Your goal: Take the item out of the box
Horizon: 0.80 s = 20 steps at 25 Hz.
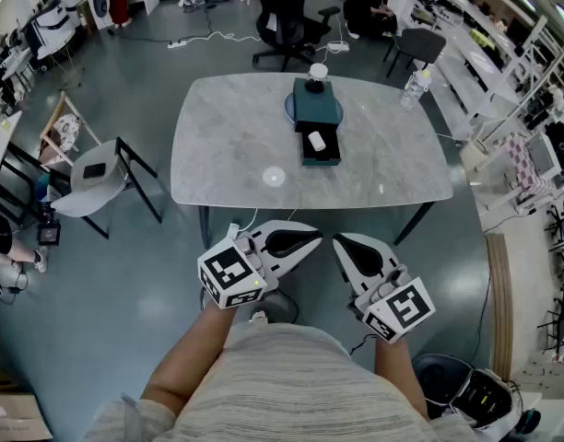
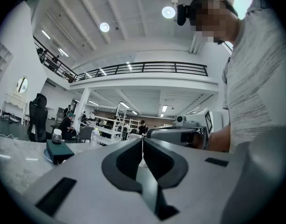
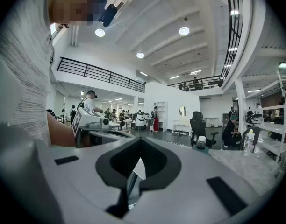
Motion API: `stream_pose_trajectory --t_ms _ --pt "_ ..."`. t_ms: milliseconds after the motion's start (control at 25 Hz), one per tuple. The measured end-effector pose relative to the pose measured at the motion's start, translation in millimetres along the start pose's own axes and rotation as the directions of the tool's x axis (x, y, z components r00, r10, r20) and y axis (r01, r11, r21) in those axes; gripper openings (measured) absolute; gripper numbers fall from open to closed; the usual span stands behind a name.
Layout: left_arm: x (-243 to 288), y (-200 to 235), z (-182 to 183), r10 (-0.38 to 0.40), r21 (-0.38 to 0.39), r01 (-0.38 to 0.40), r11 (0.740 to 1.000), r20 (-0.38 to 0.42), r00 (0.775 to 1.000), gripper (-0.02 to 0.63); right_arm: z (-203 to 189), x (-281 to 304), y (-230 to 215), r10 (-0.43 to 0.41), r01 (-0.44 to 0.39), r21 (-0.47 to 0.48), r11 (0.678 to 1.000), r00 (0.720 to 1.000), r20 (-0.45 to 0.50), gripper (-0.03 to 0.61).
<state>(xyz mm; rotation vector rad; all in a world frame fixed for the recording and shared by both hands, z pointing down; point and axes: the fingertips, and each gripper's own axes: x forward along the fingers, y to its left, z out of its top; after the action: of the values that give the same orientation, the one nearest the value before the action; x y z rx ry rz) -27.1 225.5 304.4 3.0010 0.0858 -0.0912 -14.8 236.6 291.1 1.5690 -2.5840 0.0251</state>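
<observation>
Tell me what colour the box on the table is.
Dark teal; the box shows best in the head view.

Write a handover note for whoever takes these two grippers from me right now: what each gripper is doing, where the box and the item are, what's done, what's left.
Left gripper: shut, empty, held level near the body, short of the table.
Right gripper: shut, empty, beside the left one.
Box: dark teal, at the far middle of the table, near end open. A small jar stands on its far end.
Item: white, lying in the open part of the box.
Done: nothing yet; neither gripper has reached the box.
Left: open a gripper, reach in, grasp the item, lift it out.
</observation>
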Motion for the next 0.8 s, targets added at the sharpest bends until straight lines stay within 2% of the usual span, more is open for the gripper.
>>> stream_pose_trajectory --t_ms 600,800 --pt "-14 6 -1 -0.013 -0.004 0.013 1.0 0.009 1.0 0.018 -1 15 12 0.01 -0.01 -0.007 1.0 1.0 -0.015 0.018" --pt "-21 10 -3 -0.014 -0.011 0.014 1.0 0.014 1.0 0.02 0 20 20 0.022 -0.023 -0.059 0.998 1.0 -0.02 0.02"
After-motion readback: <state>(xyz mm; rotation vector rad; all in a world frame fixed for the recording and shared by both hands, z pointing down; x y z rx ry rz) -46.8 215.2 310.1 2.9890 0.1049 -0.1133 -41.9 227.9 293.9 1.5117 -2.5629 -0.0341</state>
